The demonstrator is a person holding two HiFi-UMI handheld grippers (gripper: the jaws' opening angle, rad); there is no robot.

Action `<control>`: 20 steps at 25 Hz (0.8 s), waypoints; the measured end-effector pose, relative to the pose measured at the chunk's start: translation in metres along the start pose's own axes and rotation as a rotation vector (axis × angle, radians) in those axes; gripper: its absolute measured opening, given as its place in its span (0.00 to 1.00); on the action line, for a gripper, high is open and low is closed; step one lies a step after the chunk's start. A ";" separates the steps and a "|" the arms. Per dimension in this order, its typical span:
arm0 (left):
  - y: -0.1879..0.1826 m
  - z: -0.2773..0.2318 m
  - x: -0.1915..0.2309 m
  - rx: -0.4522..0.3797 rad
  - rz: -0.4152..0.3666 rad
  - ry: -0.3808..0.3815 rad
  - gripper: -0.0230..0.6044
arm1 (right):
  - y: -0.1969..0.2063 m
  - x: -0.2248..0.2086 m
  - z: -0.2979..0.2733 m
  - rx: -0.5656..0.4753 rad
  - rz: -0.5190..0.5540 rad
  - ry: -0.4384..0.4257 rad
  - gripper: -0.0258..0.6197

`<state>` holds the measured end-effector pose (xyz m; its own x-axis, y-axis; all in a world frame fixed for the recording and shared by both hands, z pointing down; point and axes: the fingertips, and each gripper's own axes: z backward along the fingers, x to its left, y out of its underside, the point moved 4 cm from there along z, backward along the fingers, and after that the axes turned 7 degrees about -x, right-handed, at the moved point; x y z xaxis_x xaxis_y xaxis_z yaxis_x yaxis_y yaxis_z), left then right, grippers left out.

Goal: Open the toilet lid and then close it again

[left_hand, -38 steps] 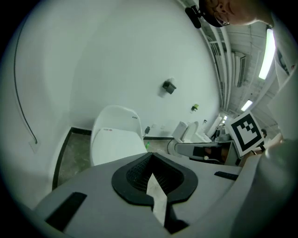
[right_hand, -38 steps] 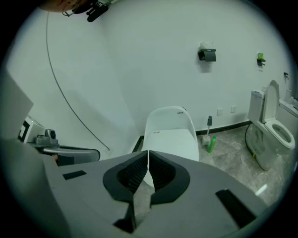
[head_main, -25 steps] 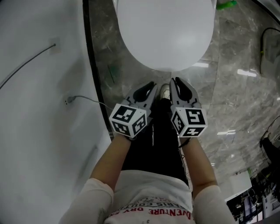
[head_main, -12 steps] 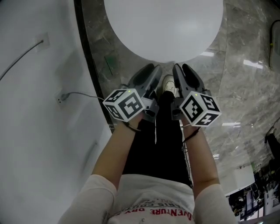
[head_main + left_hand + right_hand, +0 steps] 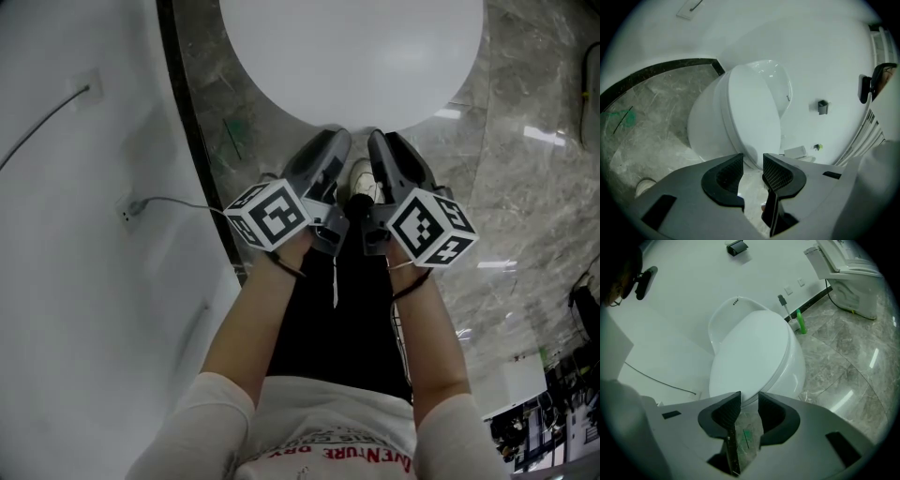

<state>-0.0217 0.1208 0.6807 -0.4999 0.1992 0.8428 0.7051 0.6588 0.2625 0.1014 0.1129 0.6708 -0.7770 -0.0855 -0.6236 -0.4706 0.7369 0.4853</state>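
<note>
With jaws just opened wide and empty, the left gripper point(image 5: 330, 142) and right gripper point(image 5: 382, 142) hang just before the front edge of the closed toilet lid point(image 5: 352, 56), so the lifting step seems about to begin: catch that rim and raise it.

The grey marble floor point(image 5: 525, 187) fills the centre and right of the head view, edged at left by a black strip point(image 5: 192, 150). The toilet point(image 5: 352, 56) stands on it at top centre, with a shoe point(image 5: 360, 176) just below. In the right gripper view a green bottle point(image 5: 801, 323) stands at upper right, by the wall.
</note>
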 end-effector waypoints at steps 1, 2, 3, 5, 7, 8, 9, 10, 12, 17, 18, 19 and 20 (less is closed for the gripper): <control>0.000 0.000 0.000 0.000 0.001 0.000 0.26 | -0.001 0.000 0.000 0.003 -0.002 0.000 0.21; 0.000 0.000 0.000 0.002 -0.001 0.002 0.26 | -0.001 -0.001 0.001 0.006 -0.005 0.000 0.19; 0.000 -0.001 -0.001 0.004 -0.004 0.004 0.26 | -0.002 -0.001 0.001 0.009 -0.007 -0.001 0.18; 0.000 0.000 -0.002 0.009 -0.008 0.012 0.26 | -0.003 -0.001 0.002 0.011 -0.004 -0.006 0.17; -0.001 0.001 -0.005 0.016 -0.024 0.017 0.23 | -0.004 0.000 0.003 0.011 0.017 -0.014 0.16; -0.001 0.003 -0.008 0.020 -0.043 0.019 0.22 | -0.004 0.001 0.004 0.011 0.025 -0.019 0.16; -0.002 0.004 -0.011 0.023 -0.064 0.023 0.22 | -0.005 0.003 0.005 0.010 0.031 -0.025 0.16; -0.002 0.005 -0.014 0.025 -0.080 0.028 0.22 | -0.007 0.004 0.006 0.006 0.035 -0.032 0.16; -0.004 0.005 -0.018 0.025 -0.091 0.041 0.20 | -0.010 0.007 0.010 -0.008 0.040 -0.044 0.16; -0.012 0.014 -0.032 0.036 -0.133 0.048 0.15 | -0.021 0.019 0.022 -0.009 0.057 -0.072 0.16; -0.014 0.016 -0.036 0.037 -0.136 0.049 0.15 | -0.024 0.023 0.025 -0.009 0.057 -0.076 0.16; -0.016 0.018 -0.041 0.038 -0.135 0.051 0.14 | -0.027 0.026 0.028 -0.010 0.057 -0.079 0.16; -0.018 0.019 -0.047 0.037 -0.134 0.055 0.13 | -0.032 0.030 0.031 -0.011 0.056 -0.082 0.16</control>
<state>-0.0208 0.1136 0.6277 -0.5590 0.0684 0.8263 0.6145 0.7032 0.3575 0.1065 0.1081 0.6178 -0.7659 0.0110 -0.6429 -0.4324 0.7312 0.5276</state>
